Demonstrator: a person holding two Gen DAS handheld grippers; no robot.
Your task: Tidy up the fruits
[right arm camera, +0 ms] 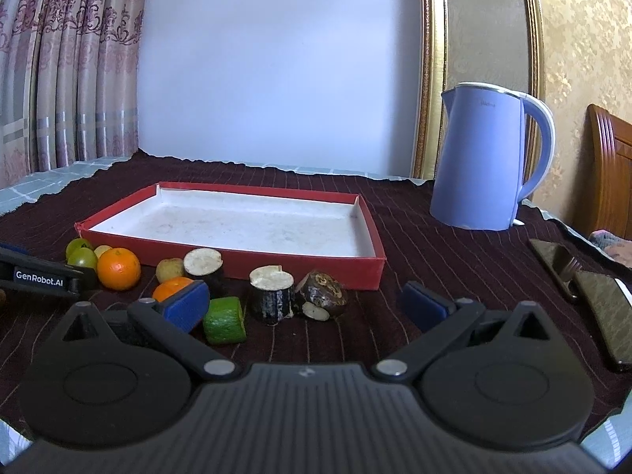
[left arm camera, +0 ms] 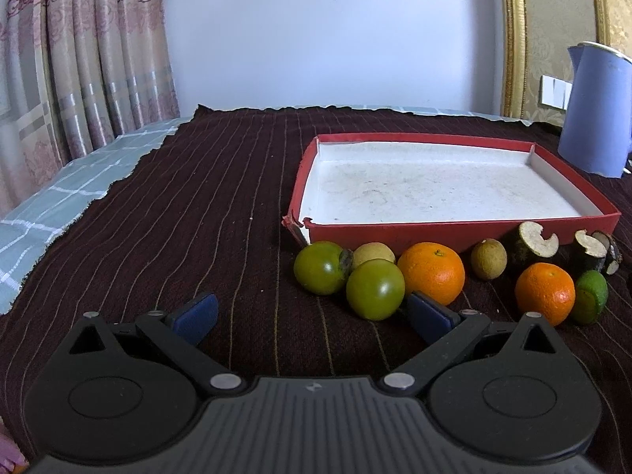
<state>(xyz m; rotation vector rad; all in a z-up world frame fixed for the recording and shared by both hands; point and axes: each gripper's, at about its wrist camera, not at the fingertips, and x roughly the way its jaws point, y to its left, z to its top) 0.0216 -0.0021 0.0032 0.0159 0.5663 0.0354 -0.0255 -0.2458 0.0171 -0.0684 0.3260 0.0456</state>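
Left wrist view looks across a dark striped cloth (left arm camera: 197,205) towards a shallow red box (left arm camera: 454,231) with a stained white floor and nothing in it. The left gripper (left arm camera: 312,312) hovers low over the cloth with its blue pads spread wide and nothing between them. Just ahead of it, a row of fruit lies along the near wall of the box: two green tomatoes (left arm camera: 375,294) touching each other, a small yellowish fruit (left arm camera: 373,254) tucked behind them, then a large orange (left arm camera: 431,272) beside the gripper's right pad. Further right sit a small brown fruit (left arm camera: 488,258), two dark chunks with pale cut faces (left arm camera: 533,239), a second orange (left arm camera: 545,293) and a green wedge (left arm camera: 590,296) pressed against it. A blue kettle (left arm camera: 596,110) stands beyond the far right corner of the box.

From the right wrist view, the right gripper (right arm camera: 306,306) is also wide open and holds nothing. Between its pads, on the cloth, lie the green wedge (right arm camera: 224,320), a dark chunk standing upright (right arm camera: 271,290) and a knobbly brown piece (right arm camera: 322,294) beside it. The left pad partly hides one orange (right arm camera: 172,288); the other orange (right arm camera: 118,268) sits further left, next to the black arm of the left gripper (right arm camera: 43,274) entering from the edge. The box (right arm camera: 308,266) is empty here too, and all the fruit is outside it, in front of its near wall. The kettle (right arm camera: 480,158) stands to the right of the box, and two dark phones (right arm camera: 584,288) lie on the cloth at the far right.
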